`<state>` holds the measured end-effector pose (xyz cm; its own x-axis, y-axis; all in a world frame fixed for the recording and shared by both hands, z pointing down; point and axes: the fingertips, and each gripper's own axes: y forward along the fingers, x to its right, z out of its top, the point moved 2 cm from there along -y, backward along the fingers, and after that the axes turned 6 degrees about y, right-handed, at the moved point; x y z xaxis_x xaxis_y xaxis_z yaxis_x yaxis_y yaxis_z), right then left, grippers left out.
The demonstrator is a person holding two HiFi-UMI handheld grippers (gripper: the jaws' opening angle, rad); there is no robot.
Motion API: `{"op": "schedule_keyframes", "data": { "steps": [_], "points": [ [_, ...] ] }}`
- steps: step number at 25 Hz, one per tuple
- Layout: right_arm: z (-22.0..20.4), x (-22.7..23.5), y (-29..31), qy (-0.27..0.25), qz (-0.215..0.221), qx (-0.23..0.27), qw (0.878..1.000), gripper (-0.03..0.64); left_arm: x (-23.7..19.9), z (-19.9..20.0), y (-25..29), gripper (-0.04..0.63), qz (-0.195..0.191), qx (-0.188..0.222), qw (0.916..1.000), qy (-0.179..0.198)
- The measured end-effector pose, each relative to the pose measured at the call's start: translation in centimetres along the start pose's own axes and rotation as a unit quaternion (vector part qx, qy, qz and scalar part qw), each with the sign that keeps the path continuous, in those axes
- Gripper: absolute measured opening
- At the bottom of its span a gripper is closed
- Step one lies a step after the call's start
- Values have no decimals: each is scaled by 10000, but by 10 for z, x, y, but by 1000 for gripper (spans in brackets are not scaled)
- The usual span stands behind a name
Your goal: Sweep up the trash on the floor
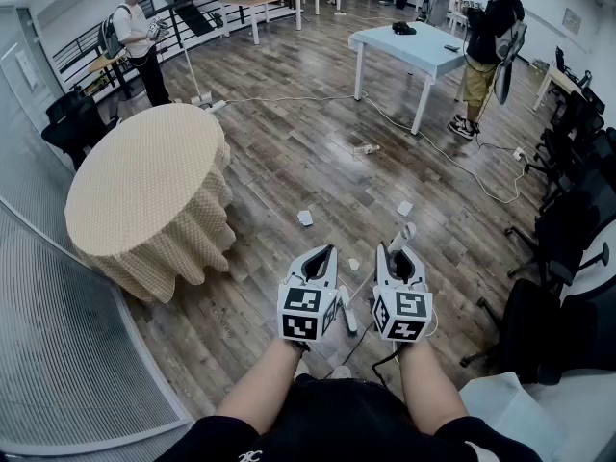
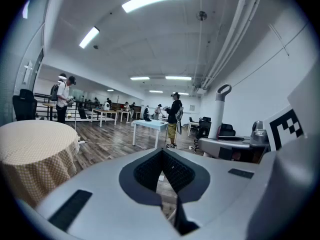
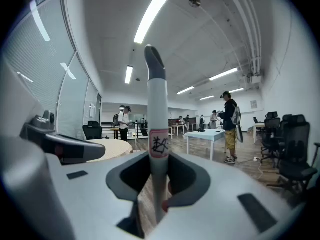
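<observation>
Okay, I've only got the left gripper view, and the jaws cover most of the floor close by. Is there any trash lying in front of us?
Observer: Yes. The head view shows a white scrap lying just ahead of the left gripper.
Operator: And what's the right one doing?
Observer: The right gripper is shut on an upright grey-and-white handle that bears a sticker.
Operator: Anything more to sweep?
Observer: A second scrap lies ahead of the right gripper, a little farther out.
</observation>
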<state>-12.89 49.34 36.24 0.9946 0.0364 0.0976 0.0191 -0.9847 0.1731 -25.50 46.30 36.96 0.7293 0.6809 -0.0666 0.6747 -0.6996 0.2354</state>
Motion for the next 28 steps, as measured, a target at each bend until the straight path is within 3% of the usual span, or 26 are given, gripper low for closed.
{"op": "schedule_keyframes", "data": {
  "steps": [14, 23, 28],
  "points": [
    [-14, 2, 20, -60, -49, -254, 9996, 101, -22, -8, 17, -5, -40, -85, 9999, 62],
    [-7, -6, 25, -291, -448, -81, 9985, 101, -58, -19, 2, -5, -201, 14, 9998, -89],
    [0, -4, 31, -352, -630, 79, 9974, 101, -92, -29, -6, -5, -75, 3, 9997, -221]
  ]
}}
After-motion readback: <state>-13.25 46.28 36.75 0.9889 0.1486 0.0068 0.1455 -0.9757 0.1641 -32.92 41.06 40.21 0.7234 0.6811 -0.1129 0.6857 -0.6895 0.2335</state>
